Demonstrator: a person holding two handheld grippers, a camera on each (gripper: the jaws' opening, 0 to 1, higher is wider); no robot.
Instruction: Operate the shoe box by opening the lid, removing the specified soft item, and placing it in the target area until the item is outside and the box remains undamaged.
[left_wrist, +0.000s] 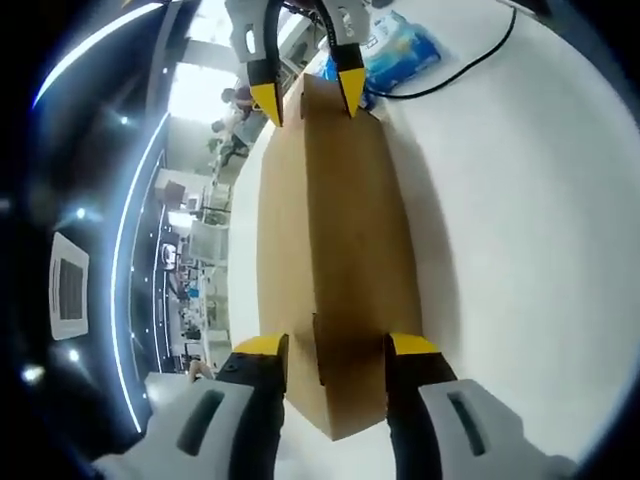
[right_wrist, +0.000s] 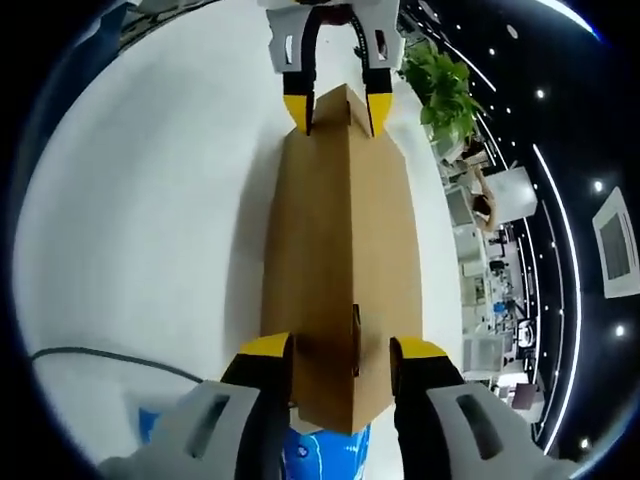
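Closed brown cardboard shoe box (left_wrist: 335, 250) on white table (left_wrist: 520, 250). Left gripper (left_wrist: 337, 350) and right gripper (right_wrist: 340, 350) each clenched on opposite box ends. Blue packet (left_wrist: 400, 45) beyond.

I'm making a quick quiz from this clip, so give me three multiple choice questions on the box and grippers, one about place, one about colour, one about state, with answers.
1. Where do the two grippers stand on the box?
A. Both at one end
B. One at each end
C. Both over the middle

2. What colour are the fingertips?
A. Yellow
B. Red
C. Green

3. How is the box lid?
A. Lifted off
B. Half raised
C. Closed

Answers:
1 B: the left gripper straddles the near end and the right gripper the far end.
2 A: all fingertips are yellow in both views.
3 C: the brown box shows no gap or raised flap, and nothing of its inside.
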